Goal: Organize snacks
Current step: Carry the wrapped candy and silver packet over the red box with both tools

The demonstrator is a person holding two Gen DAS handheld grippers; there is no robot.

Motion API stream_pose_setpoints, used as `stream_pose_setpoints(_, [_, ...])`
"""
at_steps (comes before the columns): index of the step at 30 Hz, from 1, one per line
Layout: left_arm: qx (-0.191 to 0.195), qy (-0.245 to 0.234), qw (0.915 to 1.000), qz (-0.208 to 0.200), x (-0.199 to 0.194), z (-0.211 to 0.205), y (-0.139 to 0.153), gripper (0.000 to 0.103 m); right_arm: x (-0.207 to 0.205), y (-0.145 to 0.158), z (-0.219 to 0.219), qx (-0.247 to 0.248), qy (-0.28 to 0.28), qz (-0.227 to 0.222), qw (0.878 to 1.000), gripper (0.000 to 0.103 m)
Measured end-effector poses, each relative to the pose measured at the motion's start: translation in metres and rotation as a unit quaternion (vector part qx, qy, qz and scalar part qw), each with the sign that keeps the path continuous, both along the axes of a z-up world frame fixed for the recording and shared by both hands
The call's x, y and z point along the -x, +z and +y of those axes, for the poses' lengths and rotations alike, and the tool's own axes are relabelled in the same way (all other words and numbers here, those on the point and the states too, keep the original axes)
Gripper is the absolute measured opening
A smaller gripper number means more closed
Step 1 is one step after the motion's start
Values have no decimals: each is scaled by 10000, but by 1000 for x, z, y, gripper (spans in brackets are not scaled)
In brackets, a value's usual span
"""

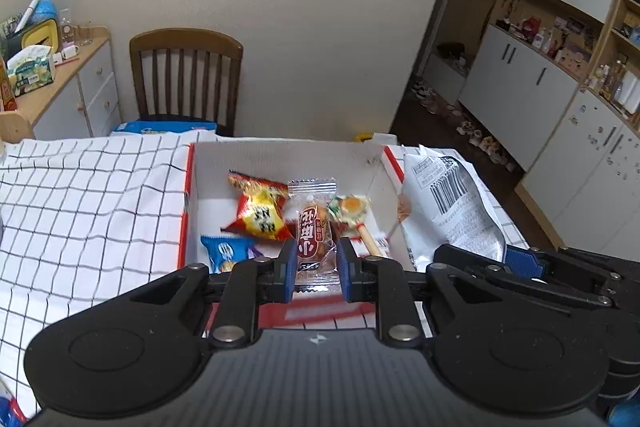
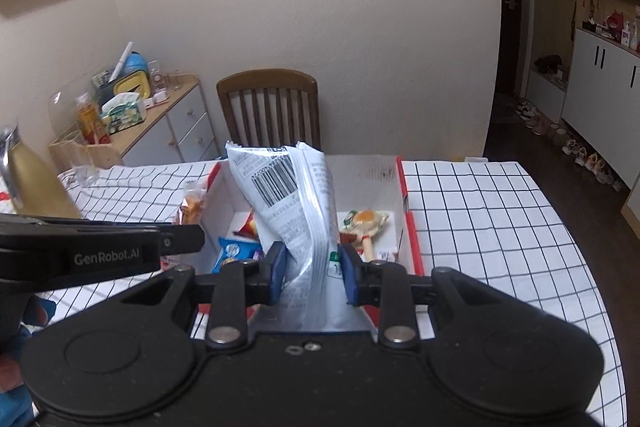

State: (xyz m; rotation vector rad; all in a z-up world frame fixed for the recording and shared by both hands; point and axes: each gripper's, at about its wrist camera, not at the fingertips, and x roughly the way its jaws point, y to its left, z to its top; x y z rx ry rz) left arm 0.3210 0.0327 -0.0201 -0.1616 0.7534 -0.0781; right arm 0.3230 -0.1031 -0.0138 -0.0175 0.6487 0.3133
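A white cardboard box with red edges sits on the checked tablecloth. Inside lie a red-yellow snack packet, a blue packet and a green-orange lollipop. My left gripper is shut on a clear-wrapped sausage snack, held over the box's near edge. My right gripper is shut on a large white bag with a barcode, held upright over the box. The bag also shows in the left wrist view, with the right gripper beside it.
A wooden chair stands behind the table. A sideboard with clutter is at the far left. Cabinets and shelves line the right wall. A gold bottle stands at the left on the tablecloth.
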Motion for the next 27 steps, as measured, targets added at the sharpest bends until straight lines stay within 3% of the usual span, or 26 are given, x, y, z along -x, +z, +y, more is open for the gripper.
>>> stream_pose_setpoints(14, [-265, 161, 9993, 221, -72, 7, -15, 20, -71, -8, 13, 122, -80, 68, 9999, 28])
stream_pose_setpoints(27, [-357, 276, 9952, 868, -117, 23, -57, 20, -123, -59, 18, 559, -294, 730, 9953, 28])
